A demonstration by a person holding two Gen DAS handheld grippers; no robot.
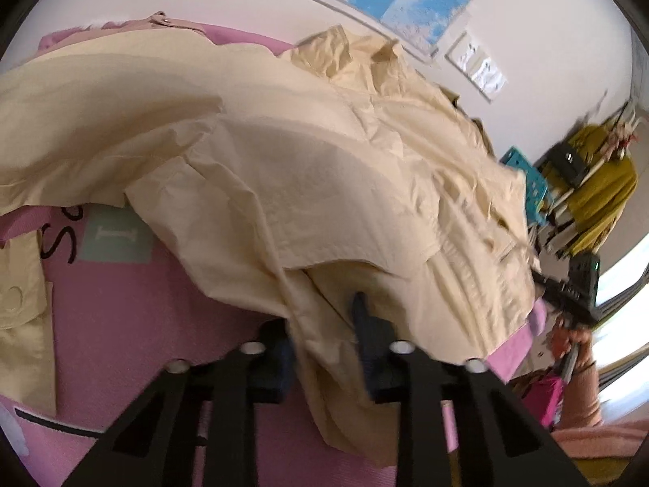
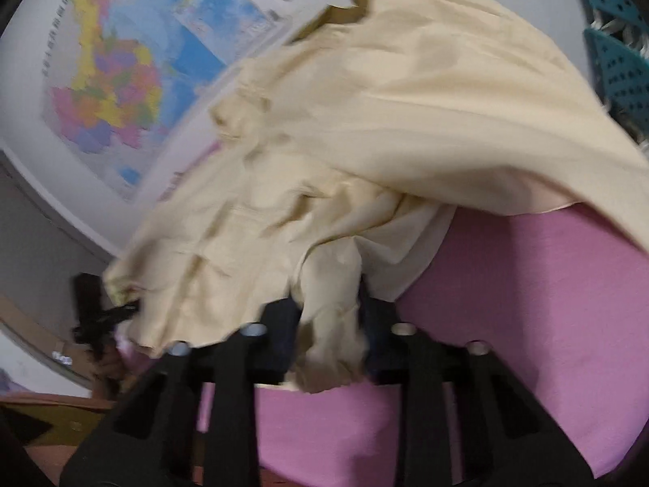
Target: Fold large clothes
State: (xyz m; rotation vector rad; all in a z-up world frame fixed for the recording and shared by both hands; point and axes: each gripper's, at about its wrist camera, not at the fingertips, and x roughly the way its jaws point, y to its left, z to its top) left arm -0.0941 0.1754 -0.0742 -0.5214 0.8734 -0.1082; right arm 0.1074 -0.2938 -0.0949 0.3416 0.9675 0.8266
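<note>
Both grippers, left (image 1: 324,341) and right (image 2: 328,332), are clenching the cream garment (image 1: 324,170). Each is pinching an edge, likely so it can be lifted off the pink cover (image 2: 507,304) and folded over.

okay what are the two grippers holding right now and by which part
Both hold the cream garment: the left gripper pinches a hanging fold near its edge, the right gripper a bunched edge.

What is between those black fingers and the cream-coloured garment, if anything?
Nothing visible. The cream garment already runs between the fingers of the left gripper and the right gripper, over the pink cover.

Cream garment (image 2: 365,130) in right gripper (image 2: 330,324)
</note>
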